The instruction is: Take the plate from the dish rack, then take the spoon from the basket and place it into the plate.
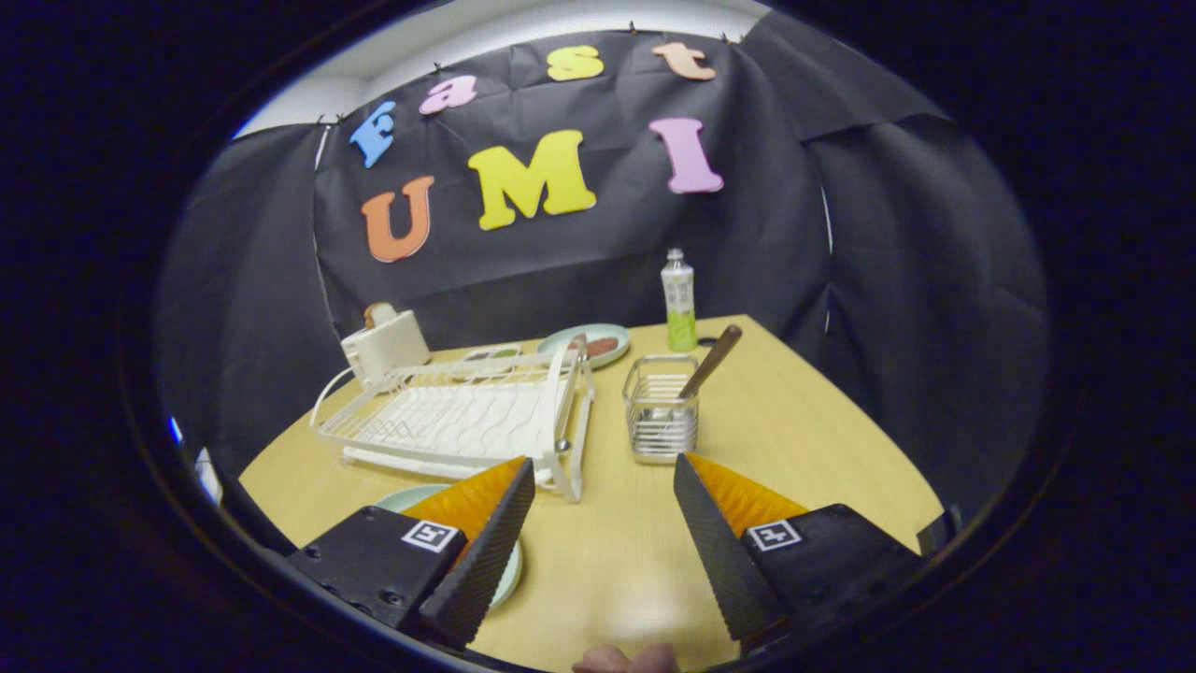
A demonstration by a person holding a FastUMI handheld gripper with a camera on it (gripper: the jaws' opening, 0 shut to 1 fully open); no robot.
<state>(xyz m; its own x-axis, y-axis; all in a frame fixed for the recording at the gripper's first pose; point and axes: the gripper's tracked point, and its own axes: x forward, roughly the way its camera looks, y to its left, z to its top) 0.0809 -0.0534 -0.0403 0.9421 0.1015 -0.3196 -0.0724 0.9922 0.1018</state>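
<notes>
My gripper (603,477) is open above the wooden table, with bare tabletop between its fingers. A pale green plate (509,570) lies flat on the table under the left finger, mostly hidden by it. Just beyond the fingers, the white dish rack (448,421) stands to the left with no plate in it. The small wire basket (662,407) stands ahead of the right finger. A spoon with a brown wooden handle (712,360) leans in the basket, handle pointing up and to the right.
A cream toaster (385,343) stands behind the rack. Two plates with food (598,342) lie beyond the rack near the black cloth wall. A green-labelled bottle (679,301) stands at the back. A fingertip (624,659) peeks in near the table's front edge.
</notes>
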